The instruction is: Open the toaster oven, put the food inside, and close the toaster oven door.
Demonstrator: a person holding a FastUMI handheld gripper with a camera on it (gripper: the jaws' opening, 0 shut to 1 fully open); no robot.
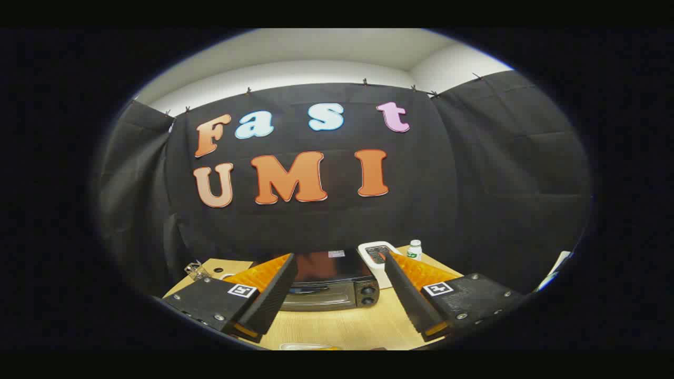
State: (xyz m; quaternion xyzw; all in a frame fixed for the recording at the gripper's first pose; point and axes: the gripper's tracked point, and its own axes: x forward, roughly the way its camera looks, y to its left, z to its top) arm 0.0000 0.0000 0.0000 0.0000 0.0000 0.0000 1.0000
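Black cloth draped across the booth's back and sides, white wall and ceiling above it in the upper part of the frame, and a pale wooden table (342, 326) across the lower centre. On that table, beyond the fingers and framed between them: toaster oven (329, 284), dark and boxy, door shut, two knobs (368, 295) stacked on its right side. Just behind its right corner, a white device with a dark panel (376, 253), and beside that a small white bottle (415, 249). Toward the lower left, a bunch of metal clips or keys (196, 270) near the table's far edge. At the very bottom centre, a pale, flattish thing (305, 346), cut off and too little seen to call the food for certain. Gripper (337, 300) held up and back from the oven, jaws spread wide, released, grasping nothing. Judged as the start: door not yet opened. For a clean opening, best to bring the jaws level with the door's top edge, centred on the handle rather than toward the knobs, then pinch lightly and follow the hinge's arc downward, not tugging straight back, lest the oven slide on the smooth wood.
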